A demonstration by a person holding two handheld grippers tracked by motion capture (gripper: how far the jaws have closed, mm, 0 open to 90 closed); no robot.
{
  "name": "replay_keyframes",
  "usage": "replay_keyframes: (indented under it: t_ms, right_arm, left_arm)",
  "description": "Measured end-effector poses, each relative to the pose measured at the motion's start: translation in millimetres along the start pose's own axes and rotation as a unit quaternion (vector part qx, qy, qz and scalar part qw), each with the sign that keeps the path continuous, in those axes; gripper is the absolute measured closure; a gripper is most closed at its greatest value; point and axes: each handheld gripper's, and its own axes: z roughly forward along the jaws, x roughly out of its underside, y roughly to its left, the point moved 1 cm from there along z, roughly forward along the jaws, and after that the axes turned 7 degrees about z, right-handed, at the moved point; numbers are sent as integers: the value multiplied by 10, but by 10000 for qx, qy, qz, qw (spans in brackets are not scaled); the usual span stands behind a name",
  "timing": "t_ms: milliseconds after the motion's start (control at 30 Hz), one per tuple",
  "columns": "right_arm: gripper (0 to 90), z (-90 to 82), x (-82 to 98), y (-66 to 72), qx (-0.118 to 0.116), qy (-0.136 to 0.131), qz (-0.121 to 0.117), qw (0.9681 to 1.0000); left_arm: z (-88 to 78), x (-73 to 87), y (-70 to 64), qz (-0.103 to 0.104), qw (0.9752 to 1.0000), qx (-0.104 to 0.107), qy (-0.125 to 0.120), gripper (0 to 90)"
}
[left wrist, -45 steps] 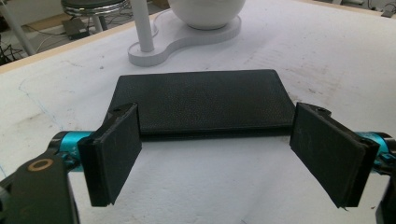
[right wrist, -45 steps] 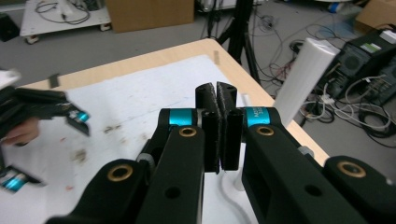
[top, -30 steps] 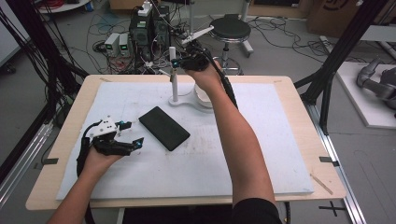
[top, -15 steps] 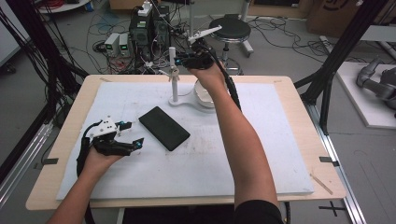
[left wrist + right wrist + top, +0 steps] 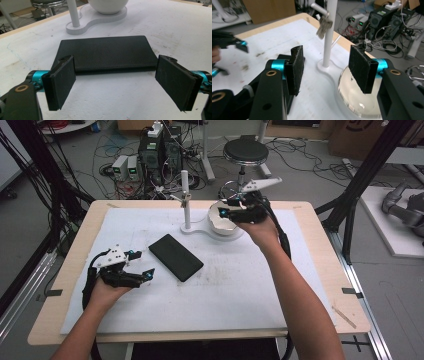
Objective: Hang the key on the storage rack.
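my right gripper (image 5: 225,213): held above the white bowl (image 5: 220,222) at the far middle of the table; its jaws have just been opening and stand apart with nothing between them.
keys (image 5: 323,25): hanging from a short arm on the white post (image 5: 185,200), just left of my right gripper.
stand base (image 5: 100,21): flat and white, carrying the post and the bowl.
my left gripper (image 5: 142,265): low over the near left of the mat (image 5: 260,285), jaws spread wide and empty.
black wallet (image 5: 176,257): flat on the mat just right of my left gripper; it looks clear of the pads (image 5: 61,80), though the gap is hard to judge.
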Motion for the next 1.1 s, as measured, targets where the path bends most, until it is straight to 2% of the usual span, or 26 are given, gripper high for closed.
replay_keyframes:
  t_ms: [100, 167, 333, 567, 733, 900, 1100]
  right_arm:
    - [404, -152, 198, -39, 53, -8, 123, 9999]
    - [378, -266, 330, -52, 170, -29, 205, 9996]
    - [318, -515, 670, -19, 261, -270, 382, 9986]
    - [240, -679, 1140, 66, 352, -359, 480, 9976]
    - [206, -727, 1447, 33, 352, -406, 647, 9965]
    - [196, -733, 1598, -43, 372, -351, 816, 9954]
    - [193, -751, 1602, -103, 412, -479, 937, 9936]
  left_arm:
    - [-6, -6, -1, 9, 10000, -8, -25, 167]
    - [-6, -6, 1, -17, 10000, -19, -44, 167]
    - [0, -3, 7, -12, 10000, -22, -30, 167]
    - [5, -3, 7, -22, 10000, -30, -48, 167]
    - [15, 10, 25, -40, 10000, -71, -9, 167]
    - [16, 21, 55, -127, 9999, -49, -52, 167]
    - [6, 14, 46, -92, 9999, -70, -48, 167]
